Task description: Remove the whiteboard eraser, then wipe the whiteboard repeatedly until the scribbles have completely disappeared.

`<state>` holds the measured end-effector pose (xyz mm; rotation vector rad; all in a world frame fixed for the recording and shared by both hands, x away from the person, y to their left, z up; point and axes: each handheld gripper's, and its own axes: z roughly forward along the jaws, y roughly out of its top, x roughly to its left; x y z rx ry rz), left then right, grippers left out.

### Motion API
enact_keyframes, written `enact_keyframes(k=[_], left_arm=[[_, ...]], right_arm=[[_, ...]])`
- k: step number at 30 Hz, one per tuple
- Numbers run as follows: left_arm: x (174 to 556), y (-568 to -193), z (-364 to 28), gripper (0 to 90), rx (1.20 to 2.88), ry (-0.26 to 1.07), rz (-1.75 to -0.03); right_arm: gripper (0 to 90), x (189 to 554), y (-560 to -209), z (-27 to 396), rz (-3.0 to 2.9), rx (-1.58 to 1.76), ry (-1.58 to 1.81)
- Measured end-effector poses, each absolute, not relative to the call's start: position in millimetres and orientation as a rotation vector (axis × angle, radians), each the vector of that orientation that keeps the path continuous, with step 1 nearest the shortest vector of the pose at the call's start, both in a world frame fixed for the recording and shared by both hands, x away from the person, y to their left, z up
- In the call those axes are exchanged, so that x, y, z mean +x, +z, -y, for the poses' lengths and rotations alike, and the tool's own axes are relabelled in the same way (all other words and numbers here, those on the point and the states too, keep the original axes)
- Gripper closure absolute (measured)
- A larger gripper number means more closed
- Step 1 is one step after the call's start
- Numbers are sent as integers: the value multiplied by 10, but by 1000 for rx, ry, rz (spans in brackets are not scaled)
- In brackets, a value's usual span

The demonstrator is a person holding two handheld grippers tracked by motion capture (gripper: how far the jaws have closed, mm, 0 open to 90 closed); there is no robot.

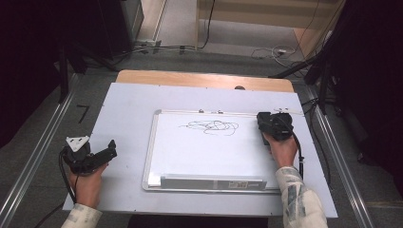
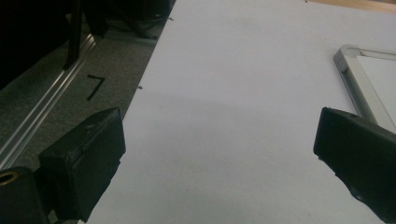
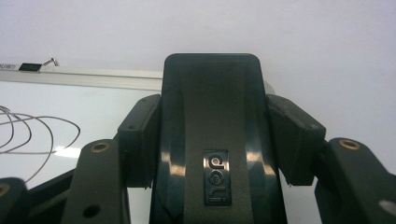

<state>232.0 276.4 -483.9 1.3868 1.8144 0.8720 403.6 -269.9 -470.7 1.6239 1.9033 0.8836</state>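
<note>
A: What has the right gripper (image 1: 271, 124) got?

B: An eraser (image 3: 212, 140), dark and glossy, with a small raised logo plate on its back. In the right gripper view both jaws press on its sides, so it is clamped. It fills the lower middle of that view; in the high view it sits right of centre, under the gripper, at the upper right corner of the whiteboard (image 1: 190, 152).

A: And the left gripper (image 1: 107, 153)?

B: Jaws spread wide, nothing between them. In the left gripper view one jaw is at lower left, the other at lower right, with bare mat (image 2: 224, 116) in the gap. In the high view it lies at lower left, well apart from the board.

A: Anything in the way around the eraser?

B: A black scribble (image 1: 209, 126) sits above centre in the high view, just left of the eraser. A grey tray (image 1: 211, 182) runs along the board's bottom edge. A small hook (image 3: 49, 61) sticks up from the frame at upper left of the right gripper view. The right gripper's cable (image 1: 301, 152) trails down the board's right side.

A: Edges and room?

B: The board's metal frame bounds the white surface; below the scribble the surface is blank down to the tray. Open mat lies between the board's left edge and the left gripper. Rails (image 1: 33, 161) run past both sides of the table.
</note>
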Motion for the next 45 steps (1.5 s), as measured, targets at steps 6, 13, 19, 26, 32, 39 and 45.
enact_keyframes(k=[6,13,19,26,32,39,45], left_arm=[[2325,-4840,-2761,22,1388,872,-1813],[2333,-4839,-2756,22,1395,870,-1813],[2337,-4842,-2754,22,1395,868,-1813],[2346,-4847,-2746,22,1400,865,-1812],[2336,-4843,-2755,22,1393,861,-1812],[2333,-4840,-2743,22,1395,856,-1807],[2327,-4837,-2739,22,1395,855,-1799]], right_arm=[[387,3943,-4666,2641,-1924,1594,906],[387,3887,-4650,2559,-1949,1567,934],[387,3859,-4629,2477,-1971,1534,945],[386,3866,-4650,2391,-1992,1527,942],[386,3876,-4666,2342,-2000,1530,934],[386,3883,-4653,2259,-2009,1519,924],[386,3892,-4667,2177,-2010,1528,916]])
